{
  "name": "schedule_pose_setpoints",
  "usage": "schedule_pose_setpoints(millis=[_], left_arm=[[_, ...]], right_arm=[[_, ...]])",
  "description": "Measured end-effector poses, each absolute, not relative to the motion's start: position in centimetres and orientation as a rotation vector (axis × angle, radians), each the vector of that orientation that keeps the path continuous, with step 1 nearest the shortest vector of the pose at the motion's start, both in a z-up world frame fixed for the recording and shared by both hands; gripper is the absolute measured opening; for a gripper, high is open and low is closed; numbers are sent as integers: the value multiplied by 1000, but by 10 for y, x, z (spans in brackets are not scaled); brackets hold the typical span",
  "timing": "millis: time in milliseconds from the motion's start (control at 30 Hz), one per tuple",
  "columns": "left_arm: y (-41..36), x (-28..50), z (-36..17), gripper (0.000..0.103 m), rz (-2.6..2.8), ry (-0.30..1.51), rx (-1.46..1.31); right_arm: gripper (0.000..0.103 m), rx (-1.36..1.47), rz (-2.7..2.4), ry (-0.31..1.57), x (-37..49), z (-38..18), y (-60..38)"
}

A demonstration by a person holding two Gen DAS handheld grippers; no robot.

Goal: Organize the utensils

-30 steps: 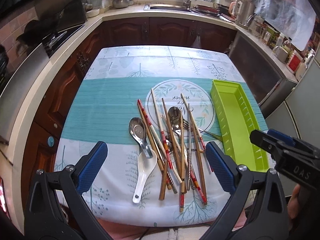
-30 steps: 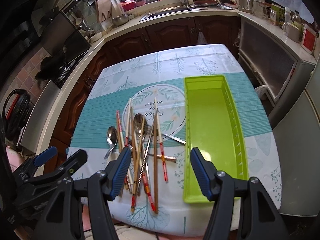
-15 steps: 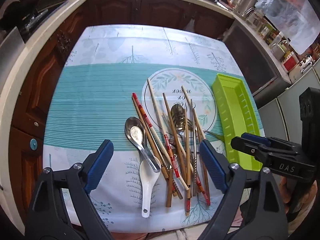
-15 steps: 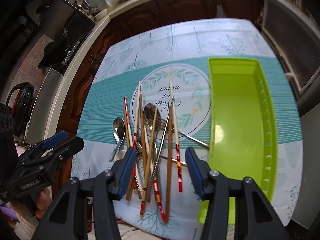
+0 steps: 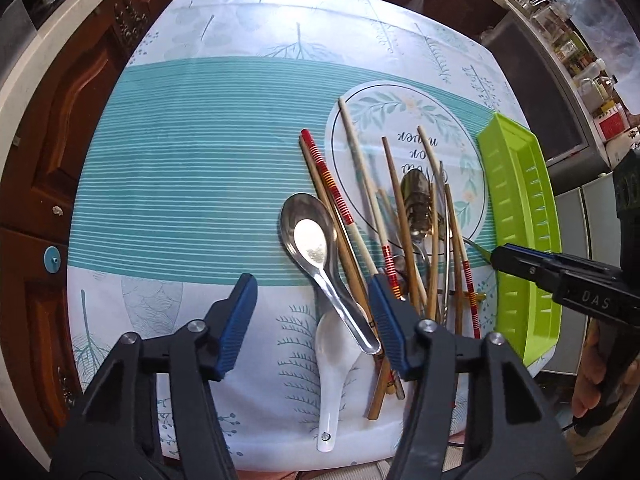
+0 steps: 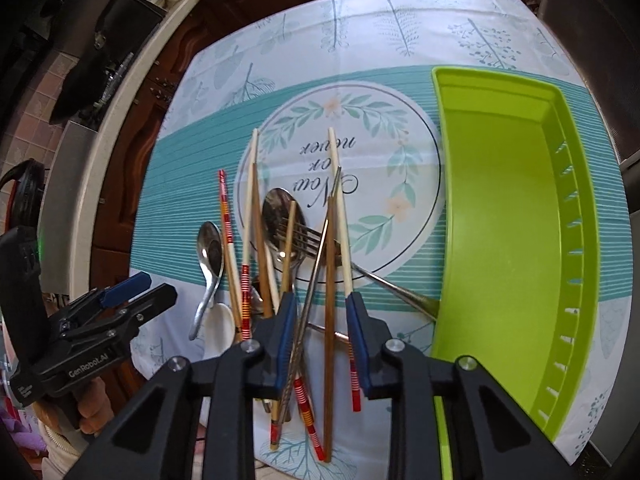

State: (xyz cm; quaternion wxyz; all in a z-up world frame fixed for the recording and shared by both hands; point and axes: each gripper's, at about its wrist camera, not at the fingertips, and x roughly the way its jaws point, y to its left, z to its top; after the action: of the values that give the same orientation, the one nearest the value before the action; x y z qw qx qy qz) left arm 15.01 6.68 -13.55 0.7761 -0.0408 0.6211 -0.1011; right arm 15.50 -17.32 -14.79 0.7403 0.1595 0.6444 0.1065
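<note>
A pile of chopsticks point(image 5: 404, 236) lies on the tablecloth with a metal spoon point(image 5: 316, 248), a white ceramic spoon point(image 5: 334, 364), a second metal spoon point(image 5: 418, 200) and a fork point(image 6: 316, 240). The empty green tray point(image 6: 504, 240) sits to the right of the pile and shows in the left wrist view point(image 5: 524, 224). My left gripper point(image 5: 312, 316) is open, low over the two spoons' handles. My right gripper point(image 6: 320, 332) is open, its fingers straddling several chopsticks point(image 6: 328, 280) near their lower ends.
The table point(image 5: 192, 184) has a teal and white cloth with a round print. Wooden cabinets point(image 5: 44, 128) and a counter run along the left. The near table edge is just below both grippers. Appliances stand at the right point(image 5: 592, 80).
Both grippers have come down and forward towards the pile. The right gripper's fingers have narrowed and now straddle chopsticks. The left gripper has shifted left over the spoons.
</note>
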Motion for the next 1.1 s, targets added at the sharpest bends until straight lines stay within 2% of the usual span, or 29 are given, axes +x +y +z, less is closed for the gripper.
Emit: schedule_pose_setpoints(millis=[133, 400, 1100], left_arm=[[75, 156, -144, 46, -202, 1380, -107], [83, 169, -162, 45, -182, 1424, -144], [84, 188, -191, 45, -127, 1440, -152]], right_arm=[[21, 298, 224, 1469, 163, -163, -166], [16, 256, 205, 1547, 168, -186, -161], [6, 202, 199, 1564, 170, -198, -152]])
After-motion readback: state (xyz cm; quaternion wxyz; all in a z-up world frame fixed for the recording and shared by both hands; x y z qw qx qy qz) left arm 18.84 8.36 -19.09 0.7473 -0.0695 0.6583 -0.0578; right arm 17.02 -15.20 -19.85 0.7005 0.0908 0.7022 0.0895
